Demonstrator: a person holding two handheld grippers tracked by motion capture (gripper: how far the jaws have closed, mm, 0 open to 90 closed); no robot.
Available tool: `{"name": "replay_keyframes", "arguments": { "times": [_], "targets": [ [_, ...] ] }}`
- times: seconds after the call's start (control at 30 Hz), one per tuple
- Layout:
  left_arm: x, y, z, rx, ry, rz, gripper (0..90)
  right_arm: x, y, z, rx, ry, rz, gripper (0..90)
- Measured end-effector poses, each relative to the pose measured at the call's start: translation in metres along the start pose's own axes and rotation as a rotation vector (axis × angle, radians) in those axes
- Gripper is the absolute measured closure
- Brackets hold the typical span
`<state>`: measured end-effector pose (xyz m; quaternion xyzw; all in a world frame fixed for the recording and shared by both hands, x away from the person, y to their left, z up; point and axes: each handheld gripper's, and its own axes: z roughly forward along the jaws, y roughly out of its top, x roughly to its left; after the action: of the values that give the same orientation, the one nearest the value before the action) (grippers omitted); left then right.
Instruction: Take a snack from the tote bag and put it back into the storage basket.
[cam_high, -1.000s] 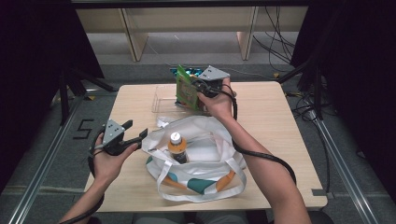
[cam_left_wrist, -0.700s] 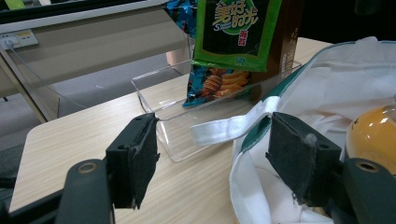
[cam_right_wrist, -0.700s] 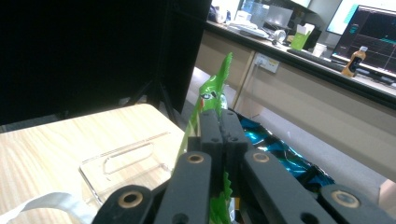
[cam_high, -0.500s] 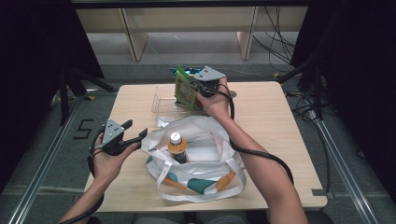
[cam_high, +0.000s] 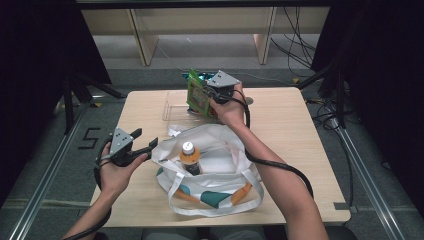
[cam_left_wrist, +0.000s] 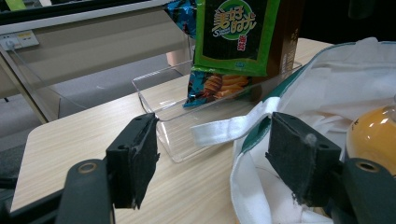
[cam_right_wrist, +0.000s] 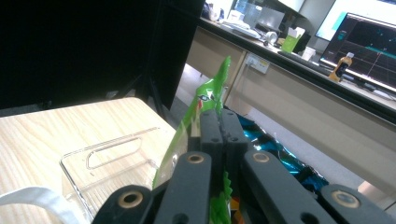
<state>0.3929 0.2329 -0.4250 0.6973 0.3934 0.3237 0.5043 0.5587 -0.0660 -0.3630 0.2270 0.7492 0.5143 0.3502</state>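
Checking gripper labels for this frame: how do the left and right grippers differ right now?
The left gripper has its jaws open with nothing pressed between them; the right gripper is shut on the green snack bag. The left gripper sits at the near side by the rim of the white tote bag; the right gripper is raised over the clear tray at the far side. Both have black jaws and a grey plate on top.

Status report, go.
Right gripper shut on green snack bag, over clear tray. Left gripper open beside tote bag. Path clear.

Glossy foil snack packet (cam_left_wrist: 237, 35), clear plastic tray (cam_left_wrist: 159, 100), white cloth bag (cam_high: 220, 145)
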Motion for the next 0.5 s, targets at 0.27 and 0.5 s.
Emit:
{"name": "replay_keyframes", "arguments": {
  "times": [0.27,0.5],
  "targets": [
    [0.0004,-0.0001,0.0002,-0.001,0.001,-0.001,32.4,0.0033,0.0013,0.0048,-0.007,-0.008,-0.028,90.0],
    [0.0002,-0.0004,0.0004,-0.004,0.000,-0.007,32.4,0.0044,-0.0012,0.0092,0.006,-0.013,-0.022,90.0]
  ]
}}
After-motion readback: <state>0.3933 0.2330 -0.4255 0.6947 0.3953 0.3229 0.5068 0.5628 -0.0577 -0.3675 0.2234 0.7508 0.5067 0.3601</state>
